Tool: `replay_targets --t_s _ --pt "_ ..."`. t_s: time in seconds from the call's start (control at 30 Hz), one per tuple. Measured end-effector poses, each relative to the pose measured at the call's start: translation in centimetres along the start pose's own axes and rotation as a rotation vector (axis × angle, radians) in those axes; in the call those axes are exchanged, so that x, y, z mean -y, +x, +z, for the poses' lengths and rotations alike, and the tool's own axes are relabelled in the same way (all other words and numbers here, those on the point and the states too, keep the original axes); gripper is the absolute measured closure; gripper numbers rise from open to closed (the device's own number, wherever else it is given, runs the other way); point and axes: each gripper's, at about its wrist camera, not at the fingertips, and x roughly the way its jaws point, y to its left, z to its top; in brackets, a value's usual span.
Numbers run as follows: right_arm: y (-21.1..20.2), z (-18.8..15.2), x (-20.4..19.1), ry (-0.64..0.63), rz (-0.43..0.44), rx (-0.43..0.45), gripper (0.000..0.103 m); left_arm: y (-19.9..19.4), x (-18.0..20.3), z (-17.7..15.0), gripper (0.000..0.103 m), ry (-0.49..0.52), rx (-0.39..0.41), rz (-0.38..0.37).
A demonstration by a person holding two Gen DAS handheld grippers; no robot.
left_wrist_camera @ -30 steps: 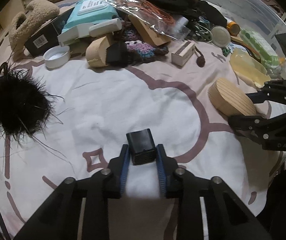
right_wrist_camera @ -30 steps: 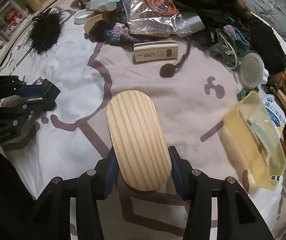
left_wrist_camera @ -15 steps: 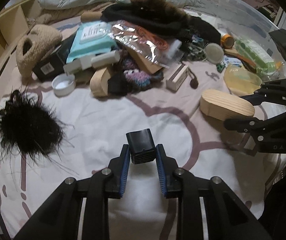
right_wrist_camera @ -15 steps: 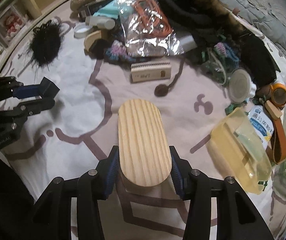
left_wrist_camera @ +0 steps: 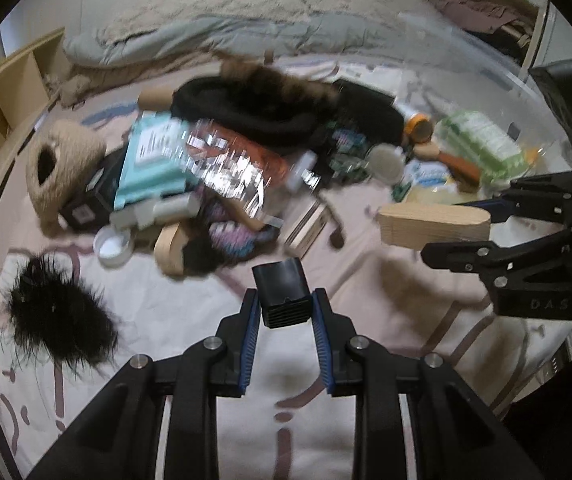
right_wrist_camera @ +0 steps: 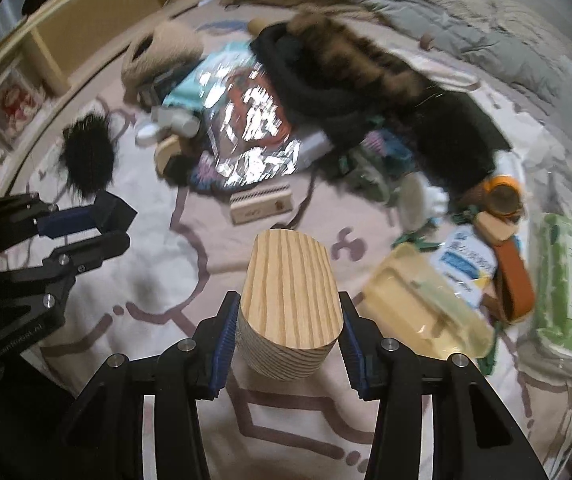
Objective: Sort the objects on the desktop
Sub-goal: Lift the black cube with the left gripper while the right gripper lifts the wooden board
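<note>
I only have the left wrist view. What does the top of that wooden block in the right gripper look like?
Observer: The wooden block has an oval top with straight lengthwise grain.
Operator: What's right of it?
Observer: A translucent yellow container lying on the bedsheet.
Operator: And my left gripper?
Observer: The left gripper shows side-on, shut on the small black box, above the sheet.

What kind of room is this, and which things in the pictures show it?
Most likely a bedroom. The work surface is a bed sheet with a printed pattern, a grey quilt lies bunched at the far end, and a low wooden shelf stands beside it. Clothing and small household items are piled on the sheet.
</note>
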Motion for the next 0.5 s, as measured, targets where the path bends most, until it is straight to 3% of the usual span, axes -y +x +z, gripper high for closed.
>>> replay_targets --t_s 0.5 --pt "-8.7 -0.3 5.0 0.161 -0.025 0.181 0.058 -4.0 5.8 4.7 0.077 0.077 0.148 -0.045"
